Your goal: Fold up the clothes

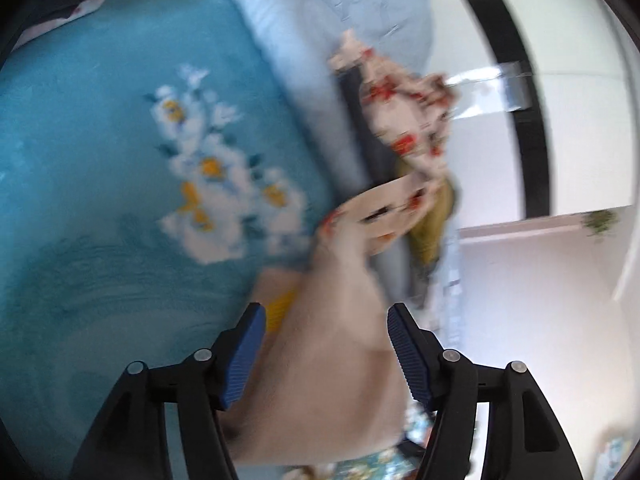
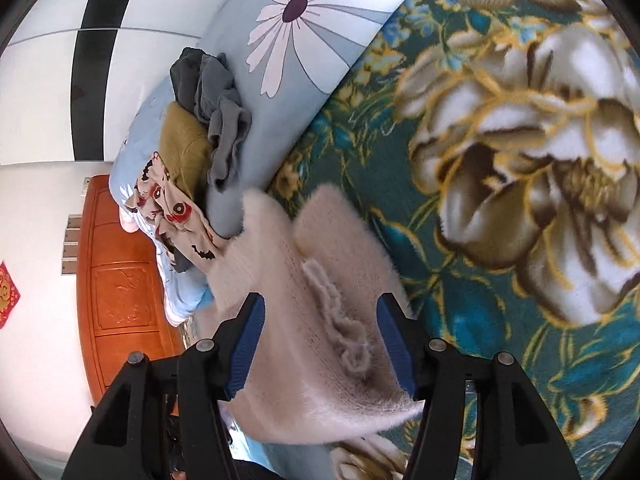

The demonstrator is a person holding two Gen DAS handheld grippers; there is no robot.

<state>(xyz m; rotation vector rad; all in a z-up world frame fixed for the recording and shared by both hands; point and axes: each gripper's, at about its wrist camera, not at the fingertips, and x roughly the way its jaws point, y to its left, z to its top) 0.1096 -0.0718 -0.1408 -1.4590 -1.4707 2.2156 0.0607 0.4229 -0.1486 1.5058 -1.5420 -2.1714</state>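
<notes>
Fuzzy cream sweater (image 2: 320,320) between open right tool (image 2: 320,344) fingers, on floral blanket (image 2: 520,160)

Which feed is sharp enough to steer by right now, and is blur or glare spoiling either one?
Left wrist view: motion-smeared, the pale fuzzy garment and the floral blanket streaked, only the jaws crisp; the bright wall at right is washed out. Right wrist view: sharp, with the fuzzy garment's nap and the clothes pile clear, but fisheye bending curves the edges.
</notes>
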